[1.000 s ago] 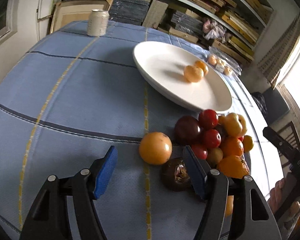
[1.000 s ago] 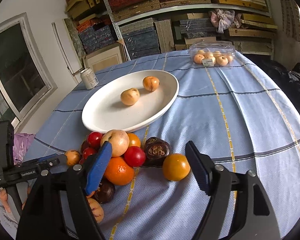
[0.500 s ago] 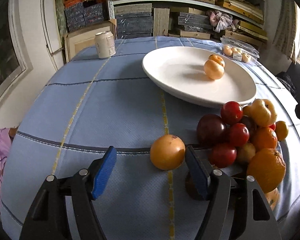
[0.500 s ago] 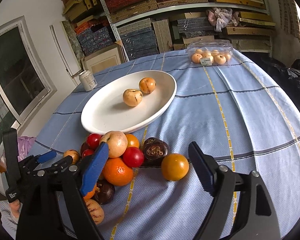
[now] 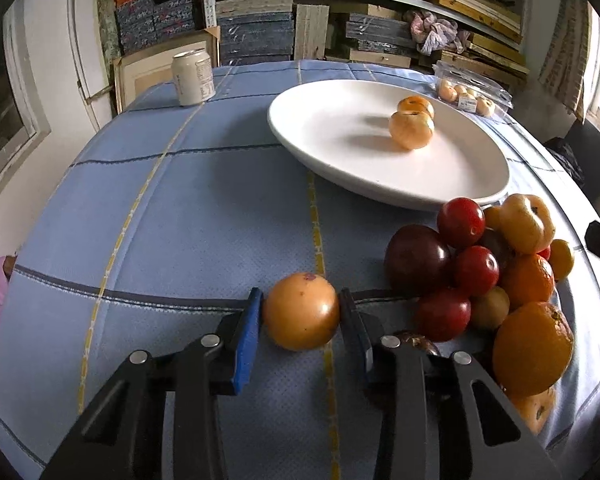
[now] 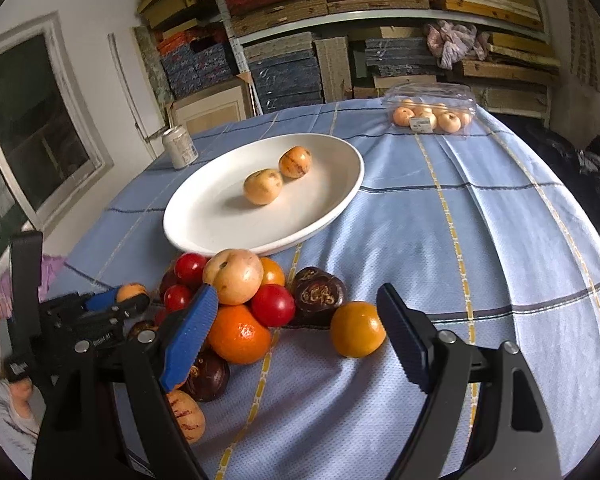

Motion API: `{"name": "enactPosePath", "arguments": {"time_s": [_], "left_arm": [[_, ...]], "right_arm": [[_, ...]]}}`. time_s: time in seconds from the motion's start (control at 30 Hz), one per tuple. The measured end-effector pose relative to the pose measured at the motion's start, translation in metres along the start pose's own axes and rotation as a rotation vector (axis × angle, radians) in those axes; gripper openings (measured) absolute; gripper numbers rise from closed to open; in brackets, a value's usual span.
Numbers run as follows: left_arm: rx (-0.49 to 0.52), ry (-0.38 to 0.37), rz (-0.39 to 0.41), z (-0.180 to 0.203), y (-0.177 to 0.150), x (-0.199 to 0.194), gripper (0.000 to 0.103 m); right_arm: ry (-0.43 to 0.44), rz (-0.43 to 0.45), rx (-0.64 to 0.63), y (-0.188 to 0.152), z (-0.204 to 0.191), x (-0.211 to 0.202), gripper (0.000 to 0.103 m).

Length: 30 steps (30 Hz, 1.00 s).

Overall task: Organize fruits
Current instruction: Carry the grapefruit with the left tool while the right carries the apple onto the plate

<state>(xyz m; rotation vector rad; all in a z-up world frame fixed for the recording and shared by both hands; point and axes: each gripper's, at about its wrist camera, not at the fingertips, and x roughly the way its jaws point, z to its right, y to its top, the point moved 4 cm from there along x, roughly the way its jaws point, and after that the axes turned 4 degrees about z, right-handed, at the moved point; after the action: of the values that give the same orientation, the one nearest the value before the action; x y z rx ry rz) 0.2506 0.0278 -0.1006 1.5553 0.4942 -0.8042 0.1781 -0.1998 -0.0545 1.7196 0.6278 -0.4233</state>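
a cluttered storeroom in a home: shelves (image 6: pixel 380 12) along the back wall sag under stacked flat boxes and a bundled cloth (image 6: pixel 456 46), with a window (image 6: pixel 32 128) at the left. a checked blue tablecloth (image 5: pixel 180 220) covers the round worktop, which carries a white plate (image 6: pixel 228 220), loose fruit (image 6: pixel 236 276) and a drink can (image 5: pixel 192 76).

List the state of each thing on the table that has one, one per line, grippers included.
left gripper: fingers have just been closing, now pressing on the orange fruit
right gripper: open, holding nothing
white plate: upright, holds two pale fruits
drink can: upright
clear fruit box: lid shut, fruit inside
fruit pile: heaped beside the plate
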Motion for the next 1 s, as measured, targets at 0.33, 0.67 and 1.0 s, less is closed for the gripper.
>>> {"name": "enactPosePath", "arguments": {"time_s": [0.33, 0.67, 1.0], "left_arm": [[-0.095, -0.031, 0.001, -0.015, 0.003, -0.006, 0.039], [-0.071, -0.045, 0.010, -0.008, 0.002, -0.009, 0.039], [-0.069, -0.036, -0.003, -0.007, 0.000, -0.007, 0.039]], "right_arm": [[-0.037, -0.013, -0.163, 0.000, -0.037, 0.023, 0.079], [-0.040, -0.087, -0.166, -0.003, -0.044, 0.053, 0.054], [-0.049, -0.058, -0.209, -0.003, -0.050, 0.053, 0.045]]}}
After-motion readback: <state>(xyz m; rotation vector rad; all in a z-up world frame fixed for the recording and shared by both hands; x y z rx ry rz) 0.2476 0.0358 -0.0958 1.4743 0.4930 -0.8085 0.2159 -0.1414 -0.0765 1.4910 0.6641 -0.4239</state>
